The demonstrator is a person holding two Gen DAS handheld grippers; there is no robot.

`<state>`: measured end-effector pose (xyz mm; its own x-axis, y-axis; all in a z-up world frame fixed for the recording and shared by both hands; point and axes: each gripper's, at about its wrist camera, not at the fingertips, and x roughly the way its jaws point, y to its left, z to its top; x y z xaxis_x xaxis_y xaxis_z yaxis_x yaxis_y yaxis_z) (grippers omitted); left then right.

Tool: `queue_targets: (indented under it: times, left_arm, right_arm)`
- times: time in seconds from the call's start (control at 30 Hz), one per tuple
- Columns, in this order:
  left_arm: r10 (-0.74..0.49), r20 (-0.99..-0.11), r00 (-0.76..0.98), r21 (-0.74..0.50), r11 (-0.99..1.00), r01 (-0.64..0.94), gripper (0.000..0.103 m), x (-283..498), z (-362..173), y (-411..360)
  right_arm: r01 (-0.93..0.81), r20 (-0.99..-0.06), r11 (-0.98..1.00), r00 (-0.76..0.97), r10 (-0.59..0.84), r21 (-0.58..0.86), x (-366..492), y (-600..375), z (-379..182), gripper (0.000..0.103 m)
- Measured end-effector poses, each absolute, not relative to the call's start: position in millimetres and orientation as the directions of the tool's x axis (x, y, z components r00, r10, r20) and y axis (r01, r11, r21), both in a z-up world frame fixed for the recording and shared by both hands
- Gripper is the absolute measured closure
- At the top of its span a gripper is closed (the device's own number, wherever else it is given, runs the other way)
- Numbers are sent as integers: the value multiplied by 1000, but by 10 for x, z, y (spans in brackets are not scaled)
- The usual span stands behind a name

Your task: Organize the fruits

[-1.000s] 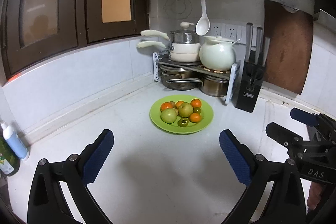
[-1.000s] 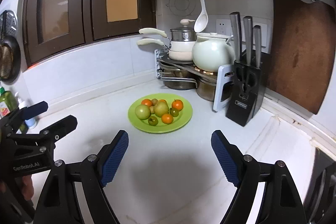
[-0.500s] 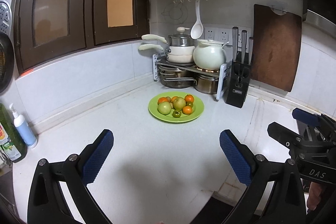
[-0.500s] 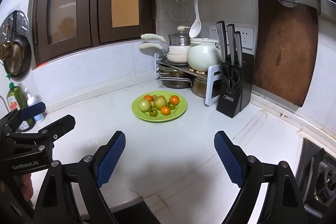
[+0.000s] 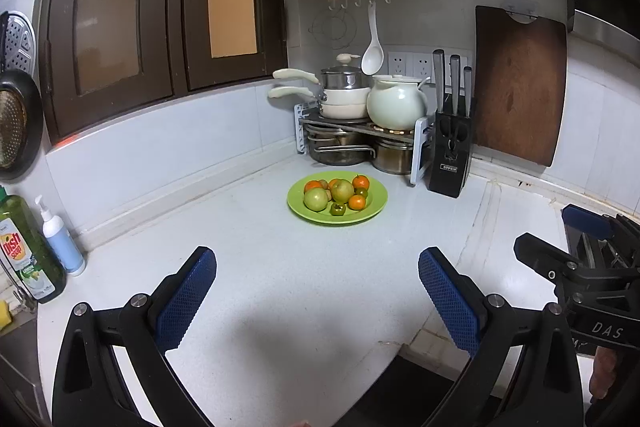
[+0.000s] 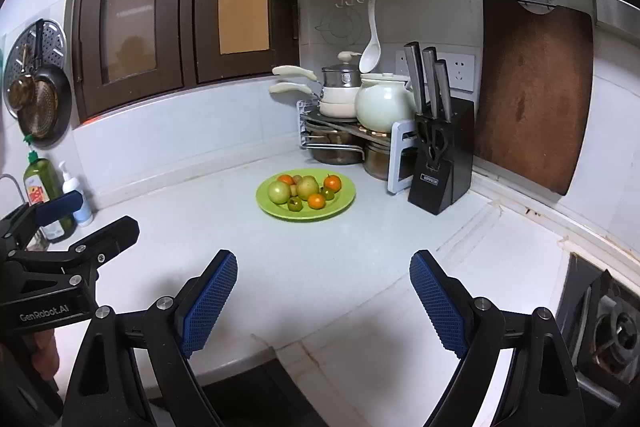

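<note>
A green plate sits on the white counter near the corner. It holds several fruits: green apples, small oranges and small green ones. It also shows in the right wrist view. My left gripper is open and empty, well short of the plate, near the counter's front edge. My right gripper is open and empty, equally far back. Each gripper shows at the side of the other's view.
A pot rack with pots and a white kettle stands in the corner. A black knife block and a brown cutting board are to the right. Soap bottles stand at left, a stove at right.
Both grippers have pulled back from the plate, which looks smaller and farther. The counter's front edge, the bottles and the stove have come into view. Both jaws stay open.
</note>
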<state>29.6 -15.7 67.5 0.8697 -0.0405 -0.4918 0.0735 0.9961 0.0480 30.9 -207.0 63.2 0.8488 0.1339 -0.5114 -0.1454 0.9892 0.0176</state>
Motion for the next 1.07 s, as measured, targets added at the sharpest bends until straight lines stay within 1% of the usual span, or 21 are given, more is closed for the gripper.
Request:
queue_targets:
  times: [1.07]
  left_arm:
    - [-50, -499, 865, 47, 995, 84, 0, 177, 652, -252]
  right_arm:
    - [-136, -514, 991, 849, 121, 8, 161, -2209, 641, 14]
